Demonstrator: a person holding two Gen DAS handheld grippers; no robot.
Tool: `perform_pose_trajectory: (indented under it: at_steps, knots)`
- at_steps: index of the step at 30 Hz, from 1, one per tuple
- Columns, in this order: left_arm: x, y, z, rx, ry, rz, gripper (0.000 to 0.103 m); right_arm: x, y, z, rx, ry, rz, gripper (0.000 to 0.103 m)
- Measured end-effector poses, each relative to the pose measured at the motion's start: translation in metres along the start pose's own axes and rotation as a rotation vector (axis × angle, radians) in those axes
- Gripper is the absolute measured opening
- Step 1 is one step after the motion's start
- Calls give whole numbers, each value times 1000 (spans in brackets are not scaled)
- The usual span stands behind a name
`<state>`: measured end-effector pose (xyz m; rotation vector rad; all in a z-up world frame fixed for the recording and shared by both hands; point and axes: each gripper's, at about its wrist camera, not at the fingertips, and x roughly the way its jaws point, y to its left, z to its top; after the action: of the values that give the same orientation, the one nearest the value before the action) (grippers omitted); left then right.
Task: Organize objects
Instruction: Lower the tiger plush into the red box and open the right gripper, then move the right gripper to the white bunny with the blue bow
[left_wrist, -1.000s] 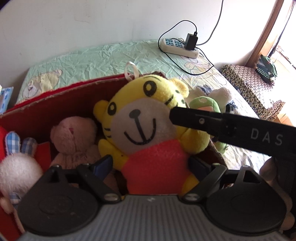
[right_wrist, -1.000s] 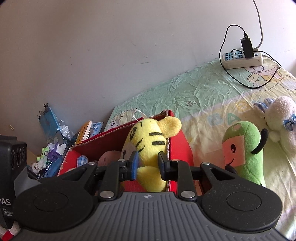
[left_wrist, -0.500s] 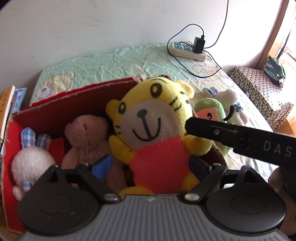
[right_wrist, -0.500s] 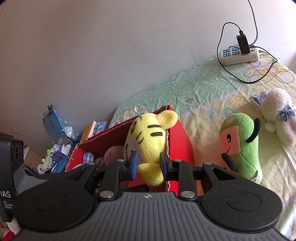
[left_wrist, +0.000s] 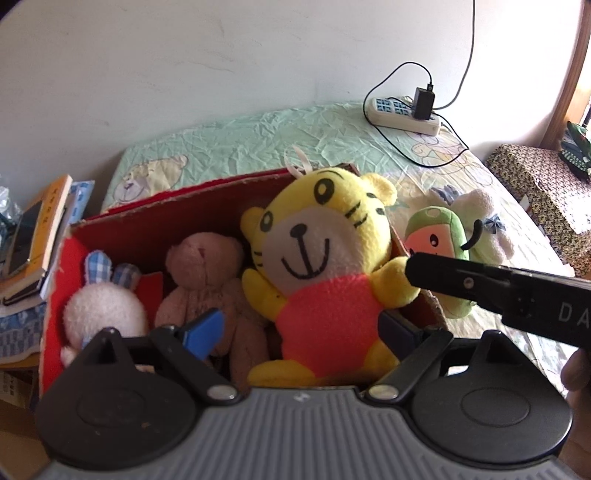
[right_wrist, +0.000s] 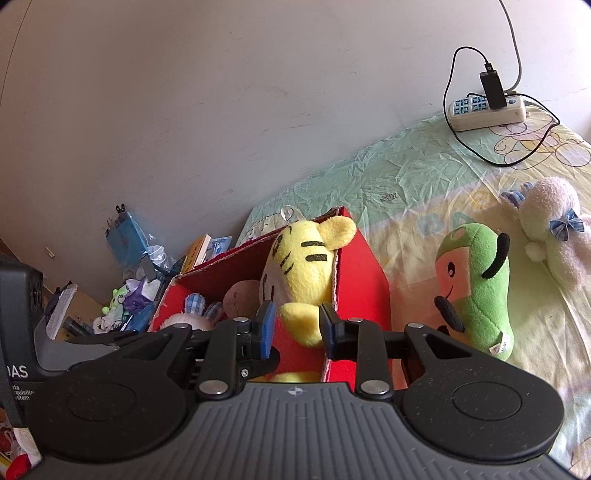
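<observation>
Tiger plush (left_wrist: 325, 258) sits in red box (left_wrist: 166, 221) — right tool (right_wrist: 297, 328) straddles its arm ungripped, left tool (left_wrist: 303, 330) spread.

Five plush toys: three in red box (left_wrist: 155, 225), two on bed (left_wrist: 258, 144); one power strip (left_wrist: 404, 116).

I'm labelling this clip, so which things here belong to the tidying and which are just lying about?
Job: red box, yellow tiger, brown bear, white rabbit, green plush, white plush, right gripper.

Lying about: power strip, charger, books, patterned box.
</observation>
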<state>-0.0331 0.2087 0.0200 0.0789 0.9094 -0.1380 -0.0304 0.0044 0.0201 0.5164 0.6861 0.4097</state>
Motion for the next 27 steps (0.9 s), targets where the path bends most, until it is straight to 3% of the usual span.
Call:
perform_pose_trajectory:
  at_steps: [9, 27]
  knots:
    - [-20, -21, 2, -15, -34, 86, 91, -20, -17, 6, -2, 12, 46, 30]
    - [-33, -93, 17, 1, -80, 172, 92, -51, -76, 23, -2, 43, 55, 31]
